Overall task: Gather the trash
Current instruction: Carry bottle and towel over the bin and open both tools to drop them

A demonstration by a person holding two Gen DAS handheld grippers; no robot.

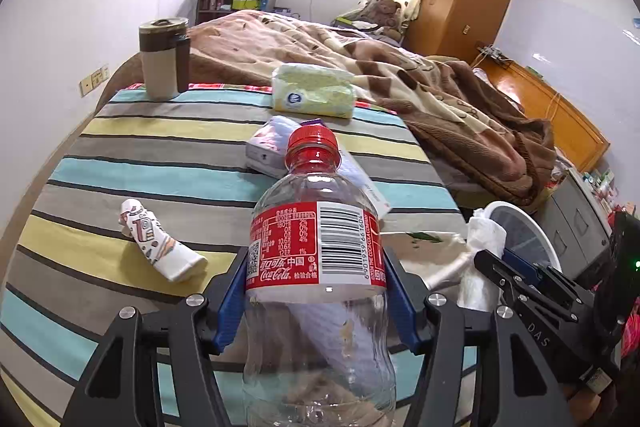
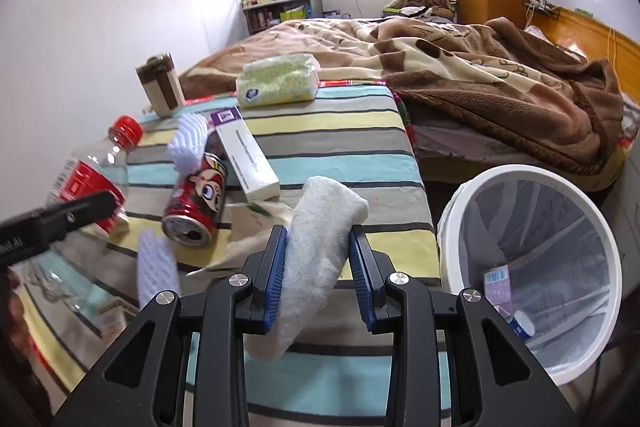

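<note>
My left gripper [image 1: 316,267] is shut on an empty clear Coca-Cola bottle [image 1: 316,247] with a red cap, held upright above the striped table [image 1: 160,155]. The bottle also shows at the left of the right wrist view [image 2: 92,179]. My right gripper [image 2: 318,247] is shut on a crumpled white paper towel [image 2: 320,239], near the table's right edge. The towel shows in the left wrist view [image 1: 484,247]. A white trash bin [image 2: 532,267] with a liner stands to the right, beside the table, with a few items inside.
On the table lie a crumpled paper cup [image 1: 156,239], a red cartoon can [image 2: 196,203], a white box [image 2: 248,159], white foam pieces [image 2: 156,267], a tissue pack [image 2: 276,79] and a lidded mug [image 1: 164,59]. A bed with a brown blanket [image 2: 480,75] lies behind.
</note>
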